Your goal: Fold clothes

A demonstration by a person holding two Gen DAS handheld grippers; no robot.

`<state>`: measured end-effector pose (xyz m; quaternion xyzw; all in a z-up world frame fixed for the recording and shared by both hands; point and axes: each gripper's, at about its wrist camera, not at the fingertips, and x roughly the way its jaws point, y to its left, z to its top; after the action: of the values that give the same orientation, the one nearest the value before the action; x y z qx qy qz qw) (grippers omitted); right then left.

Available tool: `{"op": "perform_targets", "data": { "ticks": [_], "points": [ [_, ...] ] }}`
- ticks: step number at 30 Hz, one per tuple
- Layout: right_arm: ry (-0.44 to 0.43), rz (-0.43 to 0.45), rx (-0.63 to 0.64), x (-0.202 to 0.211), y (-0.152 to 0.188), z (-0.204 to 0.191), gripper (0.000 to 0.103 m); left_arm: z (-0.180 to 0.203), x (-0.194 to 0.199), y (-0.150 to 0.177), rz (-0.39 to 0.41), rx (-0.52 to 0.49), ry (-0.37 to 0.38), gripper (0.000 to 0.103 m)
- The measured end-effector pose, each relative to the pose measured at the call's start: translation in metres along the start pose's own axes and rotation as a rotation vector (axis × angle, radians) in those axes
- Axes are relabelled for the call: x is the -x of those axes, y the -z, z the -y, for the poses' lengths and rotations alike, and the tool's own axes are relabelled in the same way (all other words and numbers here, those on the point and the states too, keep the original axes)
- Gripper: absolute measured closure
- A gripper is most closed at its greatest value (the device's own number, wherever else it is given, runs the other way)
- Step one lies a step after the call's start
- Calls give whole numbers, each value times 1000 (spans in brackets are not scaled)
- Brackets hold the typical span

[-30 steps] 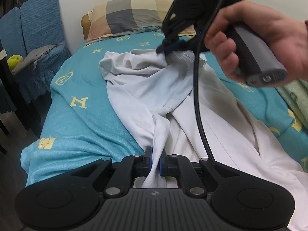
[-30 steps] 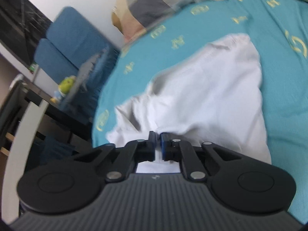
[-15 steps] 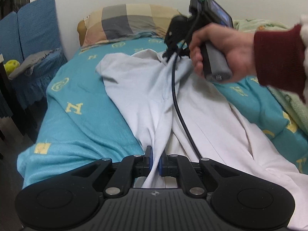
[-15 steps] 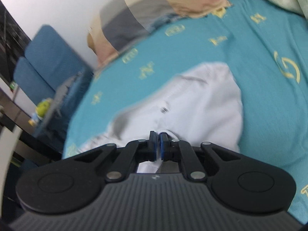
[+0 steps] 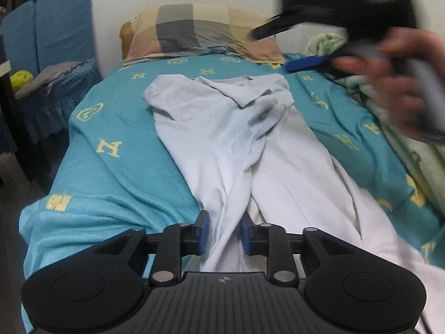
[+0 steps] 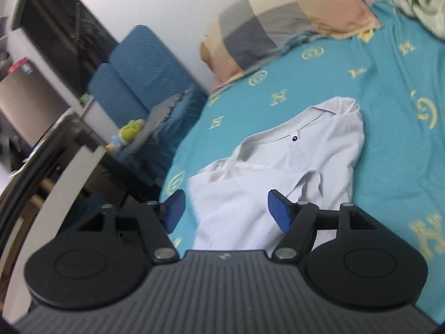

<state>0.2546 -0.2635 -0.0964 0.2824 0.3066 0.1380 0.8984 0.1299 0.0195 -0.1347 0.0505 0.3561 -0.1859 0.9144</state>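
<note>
Black grippers [image 5: 221, 233] — blue pads [image 6: 174, 213], seemingly.

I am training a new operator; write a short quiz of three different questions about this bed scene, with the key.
1. True or false: the left gripper is shut tight on the white shirt.
2. Which thing lies at the head of the bed? A) a checked pillow B) a red towel C) a laptop
3. Fill the gap: the right gripper is open and holds ____.

Key
1. False. Its jaws stand apart, with a fold of the shirt running loosely between them.
2. A. The checked pillow lies on the teal bedsheet, beyond the shirt's collar.
3. Nothing. In the right wrist view it hangs above the shirt, pads empty.
</note>
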Motion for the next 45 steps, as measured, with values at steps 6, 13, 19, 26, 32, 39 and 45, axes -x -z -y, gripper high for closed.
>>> {"op": "perform_targets", "data": {
  "ticks": [6, 13, 19, 26, 32, 39, 45],
  "points": [
    [29, -47, 83, 103, 50, -38, 34, -10, 16, -2, 11, 134, 23, 51],
    [105, -24, 131, 192, 124, -47, 34, -11, 57, 2, 13, 226, 5, 31],
    [157, -76, 119, 206, 147, -32, 34, -9, 105, 10, -40, 239, -68, 25],
    [136, -118, 89, 206, 151, -20, 34, -38, 150, 13, -252, 259, -187, 24],
    [143, -181, 55, 192, 152, -9, 34, -66, 154, 28, -463, 258, -268, 25],
    [143, -211, 59, 185, 153, -4, 34, -59, 141, 44, -641, 269, -261, 37],
    [173, -217, 59, 181, 152, 1, 34, -24, 135, 51, -720, 159, -213, 97]
  ]
}}
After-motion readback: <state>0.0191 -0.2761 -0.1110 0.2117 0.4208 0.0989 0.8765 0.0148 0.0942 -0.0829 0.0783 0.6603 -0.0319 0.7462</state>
